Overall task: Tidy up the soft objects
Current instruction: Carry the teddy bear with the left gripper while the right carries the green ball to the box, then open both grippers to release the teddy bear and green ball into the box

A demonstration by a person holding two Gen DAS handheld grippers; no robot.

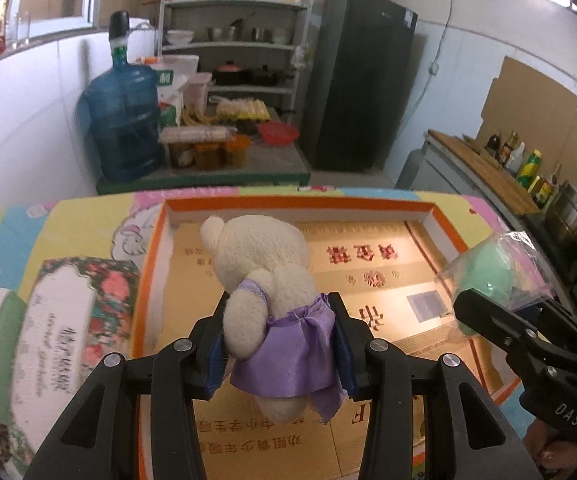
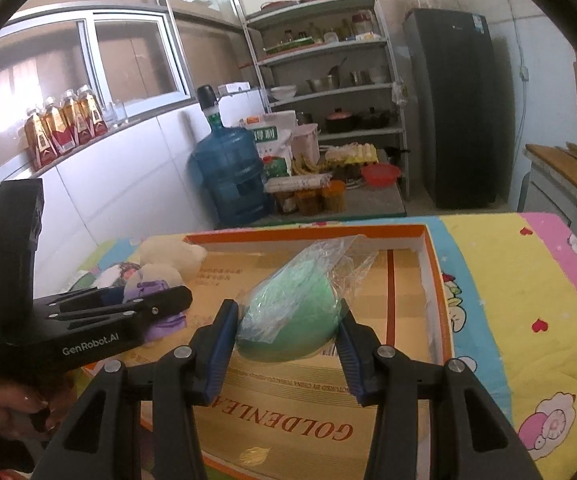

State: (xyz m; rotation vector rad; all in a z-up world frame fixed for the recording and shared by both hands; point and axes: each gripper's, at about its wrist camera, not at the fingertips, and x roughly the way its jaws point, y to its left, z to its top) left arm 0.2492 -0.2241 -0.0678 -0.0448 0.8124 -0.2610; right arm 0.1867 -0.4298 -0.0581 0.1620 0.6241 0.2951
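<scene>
Both tongs are loaded and over the orange-rimmed box (image 1: 440, 216), so the placing step looks to be in hand. The left gripper (image 1: 280, 344) is clamped on the cream plush toy (image 1: 264, 264) at centre frame; the right gripper (image 2: 288, 340) squeezes the green soft item in clear wrap (image 2: 292, 316), also mid-frame. The next move probably calls for lowering each to the box floor, then widening the jaws.

Left gripper (image 1: 280, 344), right gripper (image 2: 288, 328): jaws clamped.

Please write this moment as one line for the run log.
left gripper: shut on plush toy | right gripper: shut on bagged green sponge | both above orange-rimmed box
</scene>
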